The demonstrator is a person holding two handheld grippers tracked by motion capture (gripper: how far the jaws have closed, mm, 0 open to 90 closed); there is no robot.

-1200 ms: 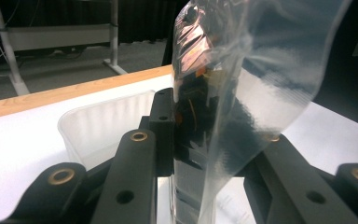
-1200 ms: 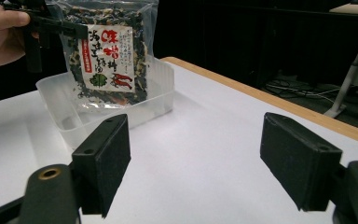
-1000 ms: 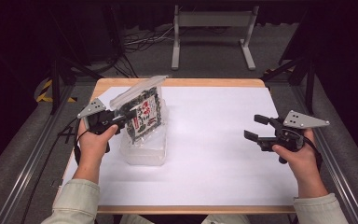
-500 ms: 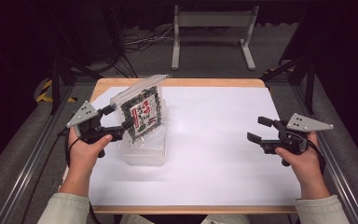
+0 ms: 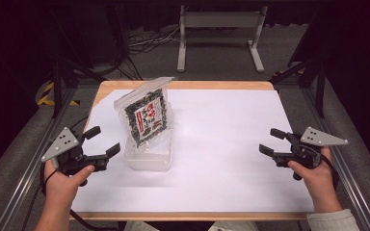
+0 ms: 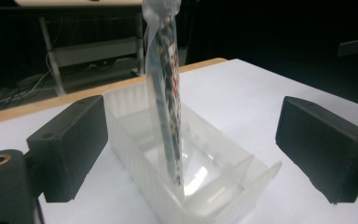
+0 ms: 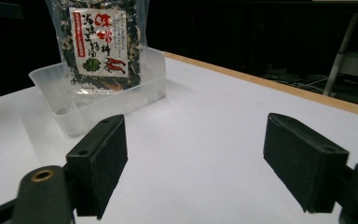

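Both tongs are wide and hold nothing: left tongs (image 5: 103,142) just beside the tub (image 5: 150,156), right tongs (image 5: 273,141) well apart. The bag (image 5: 146,115) stands upright in the tub. Back off slowly; don't bump it.

We can make out a white label (image 7: 100,39) with red Japanese characters on the clear bag (image 5: 145,115), looks like 味噌汁 at the top; the smaller print's too blurry.
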